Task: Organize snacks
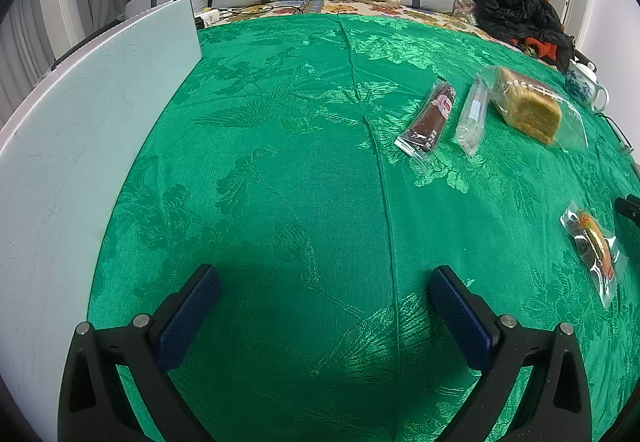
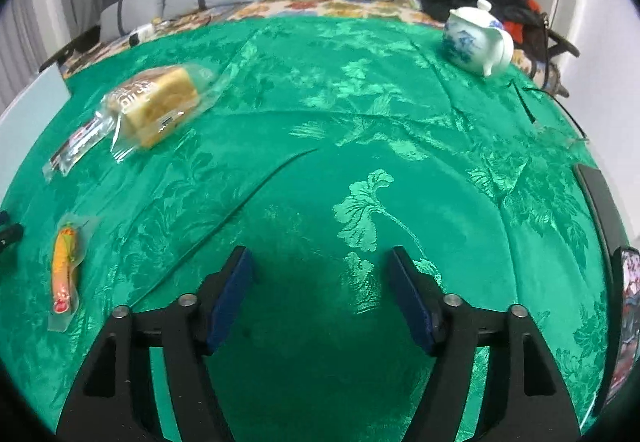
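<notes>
Both grippers are being held spread and empty above the green cloth point(image 1: 280, 161) covering the table, the left gripper point(image 1: 324, 306) low in its frame and the right gripper point(image 2: 320, 290) likewise, apparently so the snacks can be surveyed before one is chosen.

In the left wrist view, three snacks are being shown lying side by side in the upper right: a dark chocolate-coloured bar point(image 1: 430, 117), a clear slim packet point(image 1: 473, 115) just beside it, and a bagged bread loaf point(image 1: 528, 105). That row suggests some sorting is already done.

A wrapped orange sausage-like snack point(image 1: 594, 246) is lying apart at the right edge, at the lower left in the right wrist view point(image 2: 64, 270), and it is probably being left for gathering next.

A blue-and-white teapot point(image 2: 476, 37) is standing at the upper right, well clear.
</notes>
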{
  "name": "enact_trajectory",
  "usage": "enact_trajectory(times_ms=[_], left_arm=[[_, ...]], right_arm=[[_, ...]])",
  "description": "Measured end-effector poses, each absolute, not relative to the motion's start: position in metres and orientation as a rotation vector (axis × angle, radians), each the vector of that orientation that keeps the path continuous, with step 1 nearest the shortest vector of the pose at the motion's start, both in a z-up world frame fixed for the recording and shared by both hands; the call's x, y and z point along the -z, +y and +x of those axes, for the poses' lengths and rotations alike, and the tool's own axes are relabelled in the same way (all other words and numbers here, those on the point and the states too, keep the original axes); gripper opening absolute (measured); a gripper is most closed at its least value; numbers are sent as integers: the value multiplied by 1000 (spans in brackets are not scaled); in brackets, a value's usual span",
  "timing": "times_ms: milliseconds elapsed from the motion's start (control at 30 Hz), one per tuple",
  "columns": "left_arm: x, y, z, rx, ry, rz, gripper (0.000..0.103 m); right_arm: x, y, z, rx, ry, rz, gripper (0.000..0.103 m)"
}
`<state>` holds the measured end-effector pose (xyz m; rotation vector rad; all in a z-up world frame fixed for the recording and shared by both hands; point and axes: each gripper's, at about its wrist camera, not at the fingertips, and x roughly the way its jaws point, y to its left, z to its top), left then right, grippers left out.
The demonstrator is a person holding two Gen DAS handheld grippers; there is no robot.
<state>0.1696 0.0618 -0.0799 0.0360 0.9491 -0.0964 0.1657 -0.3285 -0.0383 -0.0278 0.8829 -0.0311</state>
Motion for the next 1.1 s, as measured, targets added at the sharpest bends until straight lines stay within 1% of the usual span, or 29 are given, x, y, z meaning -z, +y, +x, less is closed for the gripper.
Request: enact_trajectory(times_ms=[133,233,967,1100], left_arm=[[80,62,170,96,949,36,103],[80,62,170,96,949,36,103],[80,62,170,96,951,39,103],[76,62,187,94,1026,37,103]], right_arm=[[41,-330,177,22,886,-29,81],[41,-329,178,22,887,-32,81],[42,-328,180,21,887,-27,83],[42,-328,180,21,887,-27,83]])
